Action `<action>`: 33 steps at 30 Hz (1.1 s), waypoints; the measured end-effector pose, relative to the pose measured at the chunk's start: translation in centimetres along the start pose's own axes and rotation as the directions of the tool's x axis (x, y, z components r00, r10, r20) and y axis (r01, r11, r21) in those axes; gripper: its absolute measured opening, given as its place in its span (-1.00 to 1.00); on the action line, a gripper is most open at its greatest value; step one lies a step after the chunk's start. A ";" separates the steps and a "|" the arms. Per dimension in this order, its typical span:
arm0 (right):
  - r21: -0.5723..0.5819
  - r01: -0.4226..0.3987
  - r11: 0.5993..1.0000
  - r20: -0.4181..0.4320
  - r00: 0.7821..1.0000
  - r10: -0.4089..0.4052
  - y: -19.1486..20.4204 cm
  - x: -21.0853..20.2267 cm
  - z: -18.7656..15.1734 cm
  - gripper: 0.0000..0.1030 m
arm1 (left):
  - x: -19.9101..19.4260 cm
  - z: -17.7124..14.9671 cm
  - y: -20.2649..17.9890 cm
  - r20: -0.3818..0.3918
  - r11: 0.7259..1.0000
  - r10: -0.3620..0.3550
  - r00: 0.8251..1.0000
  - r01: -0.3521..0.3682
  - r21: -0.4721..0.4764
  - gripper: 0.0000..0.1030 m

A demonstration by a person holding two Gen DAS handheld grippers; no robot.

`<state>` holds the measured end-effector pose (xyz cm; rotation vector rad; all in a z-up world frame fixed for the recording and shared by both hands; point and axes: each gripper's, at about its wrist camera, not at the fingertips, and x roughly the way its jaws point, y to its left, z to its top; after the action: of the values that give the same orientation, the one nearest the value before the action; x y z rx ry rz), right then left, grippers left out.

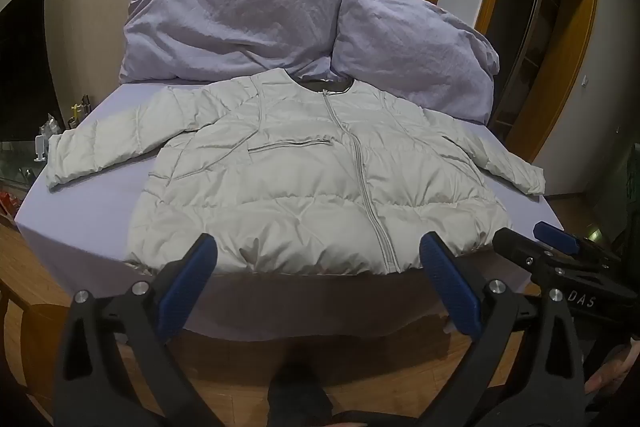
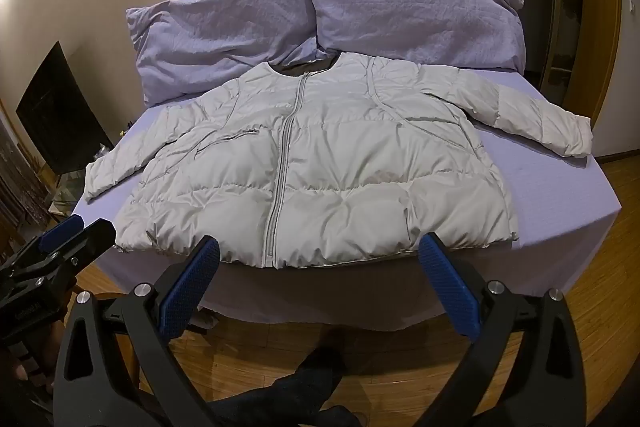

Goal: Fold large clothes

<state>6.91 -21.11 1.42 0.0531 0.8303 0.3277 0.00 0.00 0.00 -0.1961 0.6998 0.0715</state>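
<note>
The jacket (image 1: 304, 179) lies flat, front up and zipped, on the lavender bed (image 1: 80, 227), its collar toward the 2 pillows (image 1: 224, 23) and its hem at the near edge, sleeves spread to either side. Going left to right, the left gripper (image 1: 318, 259) and the right gripper (image 2: 320, 259) both hover just short of the hem, jaws wide apart and holding nothing. Since its long axis runs sleeve to sleeve across the bed, a good start is probably to pinch 1 cuff cleanly through the puffy fabric and bring that sleeve in over the chest without dragging the body.
</note>
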 end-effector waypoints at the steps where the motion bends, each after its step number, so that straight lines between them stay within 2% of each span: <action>1: -0.002 0.001 1.000 0.001 1.000 -0.001 0.0 0.0 0.0 0.97 | 0.0 0.0 0.0 0.000 1.000 0.000 1.000 0.000 0.000 0.96; 33: 0.005 -0.003 1.000 -0.004 1.000 0.004 -0.3 0.5 0.6 0.97 | 0.0 0.0 0.0 -0.006 1.000 0.002 1.000 -0.002 0.002 0.96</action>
<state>7.70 -21.23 1.40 0.0589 0.8351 0.3290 0.02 0.00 -0.02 -0.1944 0.7064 0.0720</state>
